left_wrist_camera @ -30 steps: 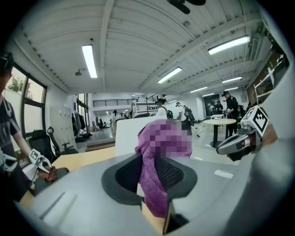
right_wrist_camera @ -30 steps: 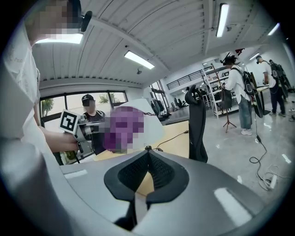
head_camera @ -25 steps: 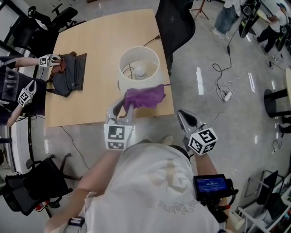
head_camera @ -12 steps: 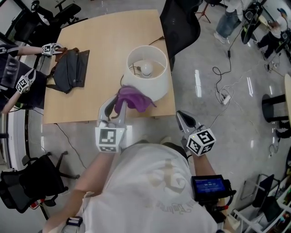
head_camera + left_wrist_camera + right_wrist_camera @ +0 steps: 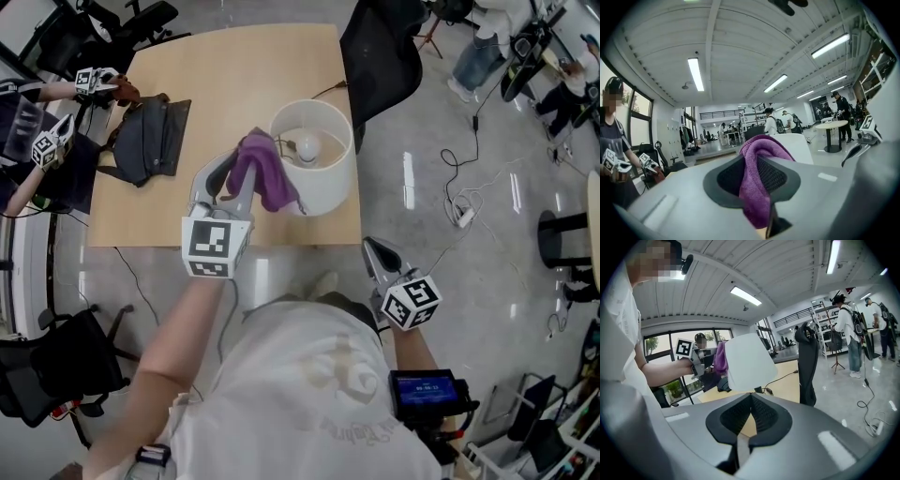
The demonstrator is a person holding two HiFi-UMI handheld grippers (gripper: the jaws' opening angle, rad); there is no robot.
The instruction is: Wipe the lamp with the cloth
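Note:
A white lamp (image 5: 314, 155) with a round shade and a bare bulb stands near the front right corner of the wooden table (image 5: 225, 84). My left gripper (image 5: 241, 161) is shut on a purple cloth (image 5: 262, 171), which hangs against the shade's left rim. In the left gripper view the purple cloth (image 5: 757, 183) is pinched between the jaws, with the lamp's shade (image 5: 797, 145) just behind it. My right gripper (image 5: 372, 251) hangs off the table's front right corner, shut and empty. In the right gripper view the lamp's shade (image 5: 747, 362) and the cloth (image 5: 721, 357) show side on.
A dark bag (image 5: 150, 141) lies on the table's left side, where another person's two grippers (image 5: 89, 82) work at it. A black office chair (image 5: 380, 47) stands behind the lamp. A lamp cord (image 5: 328, 89) runs off the back edge. Cables (image 5: 464, 169) lie on the floor at the right.
My left gripper has risen with the cloth, from the lamp's lower front side up to the shade's left rim. The right gripper has stayed put.

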